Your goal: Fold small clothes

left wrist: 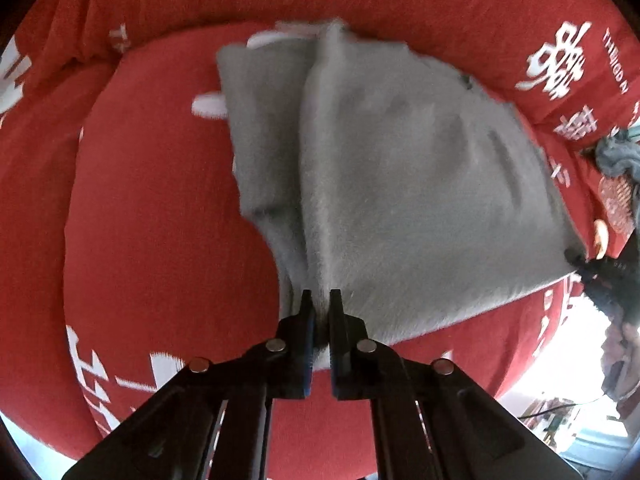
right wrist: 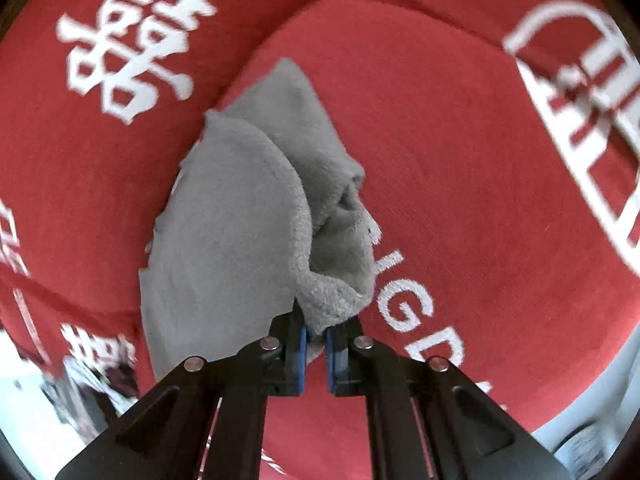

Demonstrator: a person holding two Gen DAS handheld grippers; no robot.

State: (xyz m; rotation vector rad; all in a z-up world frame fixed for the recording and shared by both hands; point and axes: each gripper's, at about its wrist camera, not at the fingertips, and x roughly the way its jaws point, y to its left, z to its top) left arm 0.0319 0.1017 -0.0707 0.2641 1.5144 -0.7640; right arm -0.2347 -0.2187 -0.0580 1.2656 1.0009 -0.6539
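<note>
Left claw (left wrist: 320, 300) is pinched narrow on a bunched corner of the grey fleece garment (left wrist: 392, 184), fabric gathered between the jaws at 6 o'clock of the left wrist view; the cloth fans up and away toward 12 and 2 o'clock over the red bedspread (left wrist: 152, 208) with white characters. It looks lifted and stretched rather than lying flat (motion blur, hard to be sure). At 3 o'clock the far corner meets a dark tool, likely the other gripper. A crumpled teal-grey item (left wrist: 616, 156) sits near 3 o'clock, apart from the garment. Right claw (right wrist: 316, 328) is likewise clamped on a thick folded hem of the same garment, which hangs from 6 toward 11 o'clock above the bedspread. Judgement: mid-fold, both corners held. To do it well, keep both grips firm and level, hold the edge between them taut, lay it down so edges align, and release only once the cloth rests flat.
</note>
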